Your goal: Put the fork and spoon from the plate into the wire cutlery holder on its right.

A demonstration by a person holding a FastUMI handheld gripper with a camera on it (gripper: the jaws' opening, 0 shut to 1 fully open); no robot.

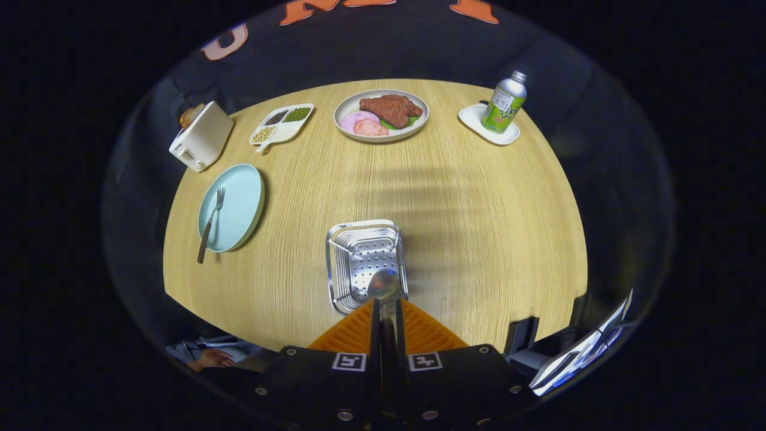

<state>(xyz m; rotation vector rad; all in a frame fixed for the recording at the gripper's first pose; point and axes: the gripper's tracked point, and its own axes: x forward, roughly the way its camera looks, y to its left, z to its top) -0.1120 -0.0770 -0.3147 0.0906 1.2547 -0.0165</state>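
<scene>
The gripper [386, 308] had its fingers pinched tight on the spoon [383, 286], bowl end hanging just over the near rim of the wire cutlery holder [365, 263]. The fork [210, 222] lay across the light blue plate [232, 206] off to the left, handle poking past the plate's near edge. Lots of bare table [479, 209] sat between the holder and the food plate [381, 115] further back.

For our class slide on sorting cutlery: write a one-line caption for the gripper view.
Gripper shut on the spoon, poised over the wire cutlery holder; fork waits on the blue plate.
</scene>
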